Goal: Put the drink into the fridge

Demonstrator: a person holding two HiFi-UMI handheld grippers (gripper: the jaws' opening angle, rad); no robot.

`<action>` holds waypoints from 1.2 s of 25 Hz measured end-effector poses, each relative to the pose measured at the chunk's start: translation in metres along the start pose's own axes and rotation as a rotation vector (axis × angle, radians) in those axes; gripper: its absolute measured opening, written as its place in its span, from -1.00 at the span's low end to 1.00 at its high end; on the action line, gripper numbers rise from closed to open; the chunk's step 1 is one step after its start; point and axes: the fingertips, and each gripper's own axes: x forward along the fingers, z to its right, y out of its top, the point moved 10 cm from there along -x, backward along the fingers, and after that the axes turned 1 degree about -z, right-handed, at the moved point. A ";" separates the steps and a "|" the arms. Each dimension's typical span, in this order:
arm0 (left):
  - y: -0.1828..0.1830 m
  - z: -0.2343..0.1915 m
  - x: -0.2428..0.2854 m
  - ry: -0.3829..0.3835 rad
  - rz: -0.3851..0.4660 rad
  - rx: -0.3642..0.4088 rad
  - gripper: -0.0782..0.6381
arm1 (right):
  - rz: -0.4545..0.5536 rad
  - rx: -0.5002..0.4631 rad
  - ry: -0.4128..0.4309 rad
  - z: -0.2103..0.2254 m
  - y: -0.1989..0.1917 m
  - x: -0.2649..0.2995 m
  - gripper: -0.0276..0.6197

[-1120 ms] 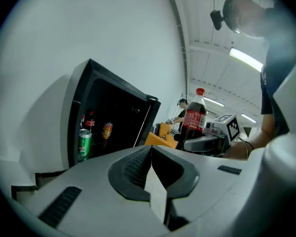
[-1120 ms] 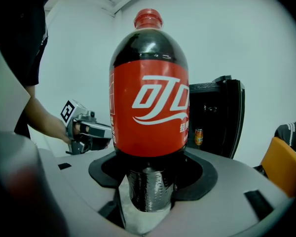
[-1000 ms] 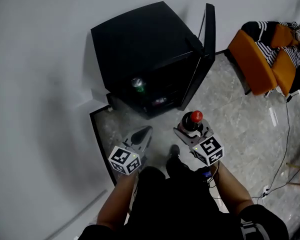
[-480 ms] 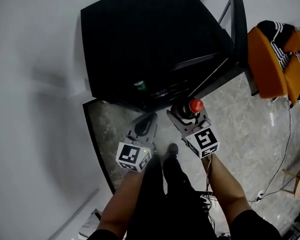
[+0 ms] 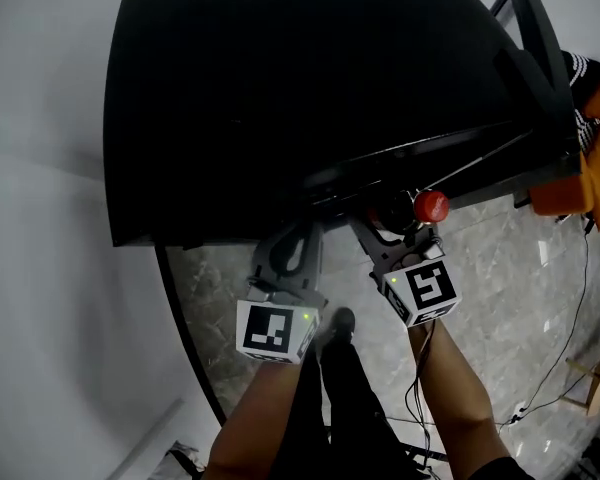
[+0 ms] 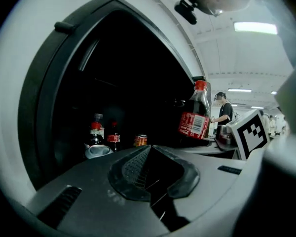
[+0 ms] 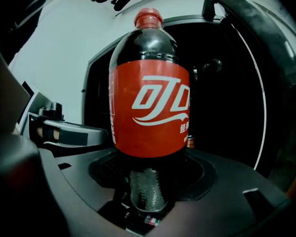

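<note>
A cola bottle (image 7: 149, 98) with a red label and red cap (image 5: 430, 206) stands upright in my right gripper (image 7: 147, 181), which is shut on its lower body. In the head view my right gripper (image 5: 395, 230) holds it just at the front opening of the black fridge (image 5: 310, 78), under the top edge. The fridge door (image 5: 535, 38) hangs open to the right. My left gripper (image 5: 290, 258) is beside it on the left, shut and empty, jaws (image 6: 150, 152) pointing into the dark interior. From there the held bottle (image 6: 196, 115) shows at the right.
Inside the fridge stand two small bottles (image 6: 95, 132) (image 6: 113, 138) and a can (image 6: 140, 140). An orange chair (image 5: 590, 148) sits beyond the open door. A person (image 6: 222, 107) stands far back in the room. Cables lie on the marble floor (image 5: 500, 298) at right.
Both grippers and my head have moved toward the fridge, which now fills the top of the head view. The bottle has gone from floor level out front to the fridge opening.
</note>
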 end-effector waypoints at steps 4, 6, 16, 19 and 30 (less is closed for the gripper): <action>-0.008 -0.015 0.023 0.030 0.025 0.005 -0.75 | 0.010 0.002 -0.035 0.011 -0.010 0.029 -0.05; -0.014 -0.020 0.031 0.046 0.031 -0.003 -0.75 | 0.016 0.009 -0.045 0.013 -0.015 0.040 -0.05; -0.035 -0.030 0.054 0.095 0.005 -0.015 -0.75 | -0.013 -0.025 -0.057 0.016 -0.037 0.094 -0.05; -0.038 -0.034 0.056 0.104 -0.002 -0.019 -0.75 | -0.025 -0.021 -0.053 0.017 -0.043 0.100 -0.05; -0.048 -0.047 0.056 0.116 -0.002 -0.038 -0.75 | -0.036 0.006 -0.069 0.011 -0.058 0.112 -0.05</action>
